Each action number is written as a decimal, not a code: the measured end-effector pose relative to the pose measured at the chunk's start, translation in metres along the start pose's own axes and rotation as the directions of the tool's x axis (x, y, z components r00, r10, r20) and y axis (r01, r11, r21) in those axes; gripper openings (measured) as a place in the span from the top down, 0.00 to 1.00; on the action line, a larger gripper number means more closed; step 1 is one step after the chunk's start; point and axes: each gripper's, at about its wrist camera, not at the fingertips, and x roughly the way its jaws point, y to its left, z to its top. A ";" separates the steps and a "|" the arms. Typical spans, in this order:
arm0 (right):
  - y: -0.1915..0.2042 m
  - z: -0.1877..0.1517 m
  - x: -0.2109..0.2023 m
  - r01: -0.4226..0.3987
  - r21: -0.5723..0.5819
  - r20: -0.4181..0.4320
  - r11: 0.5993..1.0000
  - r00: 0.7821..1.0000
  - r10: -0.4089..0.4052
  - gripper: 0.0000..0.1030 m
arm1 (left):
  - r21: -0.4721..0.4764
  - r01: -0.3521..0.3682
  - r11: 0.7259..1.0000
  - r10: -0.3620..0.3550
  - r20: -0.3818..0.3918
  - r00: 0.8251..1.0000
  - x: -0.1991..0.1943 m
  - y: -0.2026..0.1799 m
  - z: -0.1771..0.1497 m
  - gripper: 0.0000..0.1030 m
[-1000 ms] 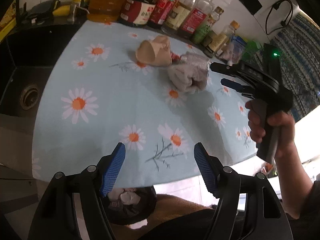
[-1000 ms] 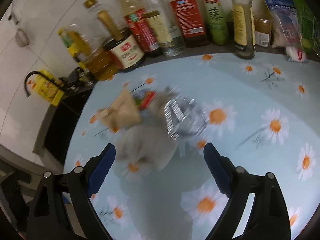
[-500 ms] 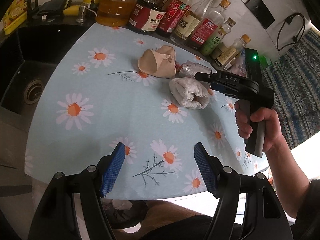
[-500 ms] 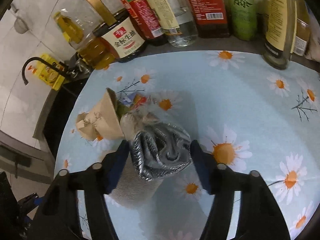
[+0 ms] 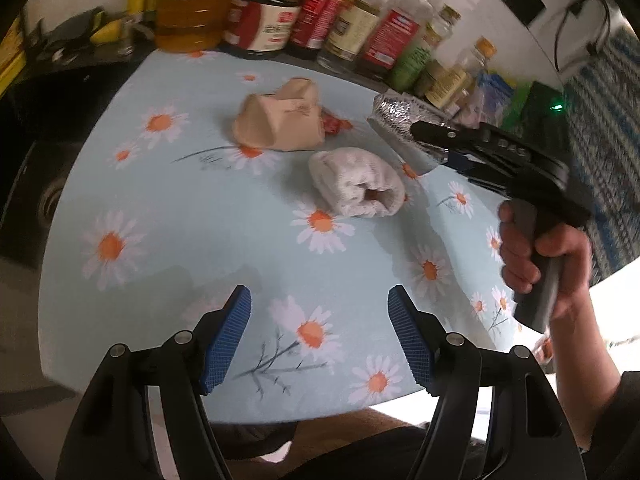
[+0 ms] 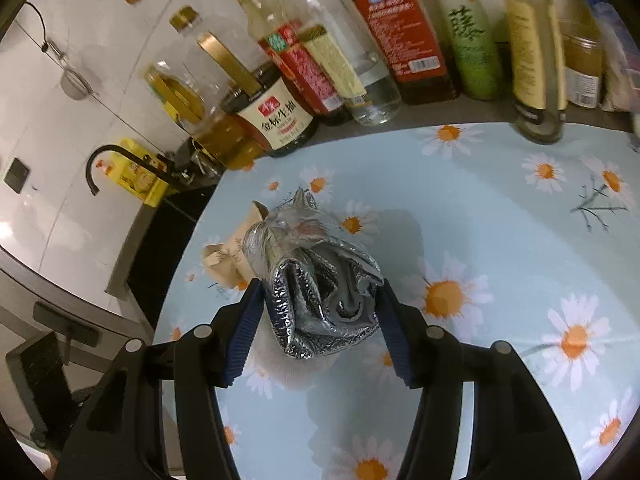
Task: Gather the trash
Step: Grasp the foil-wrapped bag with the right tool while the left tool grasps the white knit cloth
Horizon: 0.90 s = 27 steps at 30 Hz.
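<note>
So, quick rundown of where this sits:

right gripper (image 6: 320, 312): jaws closing, both pads pressed on the foil bag (image 6: 316, 280), which looks lifted off the cloth (image 6: 500, 240).
left gripper (image 5: 320, 336): jaws spread, nothing between them, hovering near the front edge of the cloth.
other trash: paper bag (image 5: 280, 124) and a rolled-up white wad (image 5: 356, 188) lie mid-cloth, a red wrapper (image 5: 332, 124) peeking out just behind the paper bag.
risk 1: foil is slick and crinkly, so I'd guess it could squirm out of the pads if the hand swings fast.
risk 2: the bottles (image 6: 400, 40) stand packed along the back edge; a wide swing with the bag could clip one and tip it.
risk 3: the cloth might drag if a pad snags it while going for the wad.
edges: sink (image 5: 44, 160) drops off on the left side, cloth ends at the front.
open room: plenty of bare cloth between the left gripper and the trash; the front looks like the easy way out.
</note>
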 end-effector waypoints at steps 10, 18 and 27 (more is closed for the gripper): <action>-0.026 -0.035 -0.058 0.025 0.060 0.075 0.998 0.997 -0.029 0.44 | 0.118 -0.010 0.993 0.014 -0.036 0.999 0.037 -0.035 0.044 0.18; -0.054 -0.070 -0.076 0.033 0.141 0.102 0.990 0.994 -0.048 0.44 | 0.251 -0.122 0.960 0.151 -0.100 0.984 0.087 -0.063 0.070 0.18; -0.065 -0.099 -0.079 0.023 0.193 0.105 0.981 0.993 -0.044 0.44 | 0.284 -0.163 0.945 0.201 -0.109 0.973 0.122 -0.067 0.086 0.19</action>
